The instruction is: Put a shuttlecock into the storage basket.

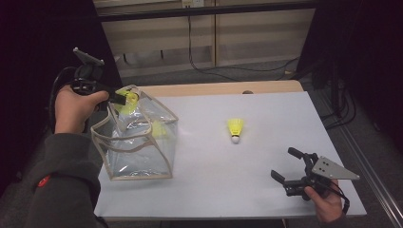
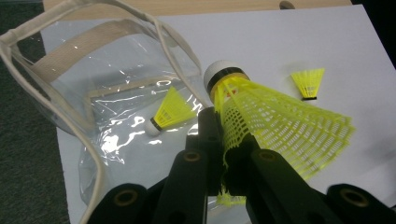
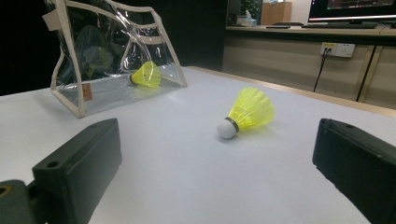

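A clear plastic bag [image 1: 138,142] with beige trim stands open at the left of the white table. One yellow shuttlecock [image 2: 170,112] lies inside it on the bottom. My left gripper [image 1: 124,98] hovers over the bag's top rear edge, shut on the skirt of a second yellow shuttlecock [image 2: 271,116], cork pointing away. A third yellow shuttlecock [image 1: 235,129] lies on its side mid-table, also seen as the shuttlecock [image 3: 245,113] between my right jaws. My right gripper [image 1: 285,166] rests open near the front right, apart from it.
The white sheet [image 1: 266,156] covers most of the wooden table [image 1: 214,88]. Dark floor and cables lie beyond the far edge; a metal rail [image 1: 366,161] runs along the right side. The bag [image 3: 112,51] stands far left in the right gripper view.
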A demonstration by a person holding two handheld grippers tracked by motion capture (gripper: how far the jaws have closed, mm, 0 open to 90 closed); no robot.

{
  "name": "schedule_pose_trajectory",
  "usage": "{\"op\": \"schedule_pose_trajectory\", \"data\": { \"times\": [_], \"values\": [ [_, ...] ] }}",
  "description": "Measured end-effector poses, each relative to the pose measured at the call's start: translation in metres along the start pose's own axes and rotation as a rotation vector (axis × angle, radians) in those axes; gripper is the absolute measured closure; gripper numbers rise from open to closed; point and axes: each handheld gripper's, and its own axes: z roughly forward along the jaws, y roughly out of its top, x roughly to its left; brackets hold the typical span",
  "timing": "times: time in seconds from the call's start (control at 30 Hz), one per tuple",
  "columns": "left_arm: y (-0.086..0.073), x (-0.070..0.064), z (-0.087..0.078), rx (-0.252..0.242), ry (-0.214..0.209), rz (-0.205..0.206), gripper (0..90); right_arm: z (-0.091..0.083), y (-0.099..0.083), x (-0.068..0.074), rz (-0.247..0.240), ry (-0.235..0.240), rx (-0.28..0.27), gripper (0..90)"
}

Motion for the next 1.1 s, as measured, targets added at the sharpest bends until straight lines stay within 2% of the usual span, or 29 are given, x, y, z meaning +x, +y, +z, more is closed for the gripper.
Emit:
{"op": "schedule_pose_trajectory", "data": {
  "times": [0.67, 1.1],
  "values": [
    [-0.006, 0.015, 0.005, -0.002, 0.038, -0.05, 87.8, 0.0, 0.0, -0.001, 0.001, 0.0, -0.003, 1.0],
    [-0.008, 0.023, 0.019, 0.009, 0.096, -0.058, 87.7, 0.0, 0.0, 0.0, 0.001, 0.0, 0.0, 1.0]
  ]
}}
